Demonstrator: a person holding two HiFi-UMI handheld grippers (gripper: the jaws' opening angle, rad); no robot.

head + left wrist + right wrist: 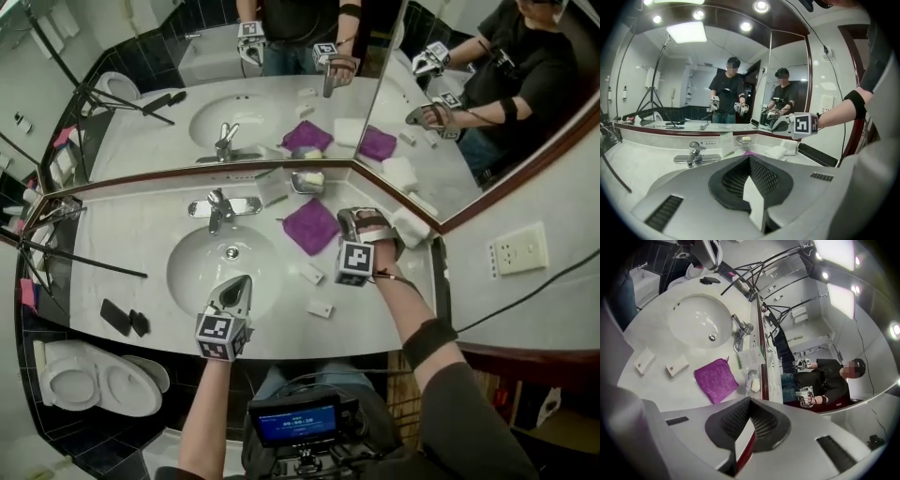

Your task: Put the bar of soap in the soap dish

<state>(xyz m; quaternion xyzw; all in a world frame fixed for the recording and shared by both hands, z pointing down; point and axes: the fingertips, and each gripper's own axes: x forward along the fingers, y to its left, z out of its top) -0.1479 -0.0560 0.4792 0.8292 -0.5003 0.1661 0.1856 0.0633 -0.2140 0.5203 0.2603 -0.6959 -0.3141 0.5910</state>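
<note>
A pale bar of soap (754, 385) lies in the small metal soap dish (307, 181) at the back of the counter, by the corner of the two mirrors. The same dish (744, 139) shows in the left gripper view, right of the faucet. My right gripper (351, 217) hovers just right of the purple cloth, a short way in front of the dish. Its jaws are shut with nothing between them (749, 399). My left gripper (239, 280) hangs over the front rim of the sink (187, 281), also shut and empty (750, 158).
A purple cloth (311, 225) lies in front of the dish, with a white box (272, 187) beside it. Two small white boxes (320, 308) sit near the front edge. Folded white towels (411, 228) lie at the right. The faucet (219, 208) stands behind the sink; tripod legs (84, 258) cross the left side.
</note>
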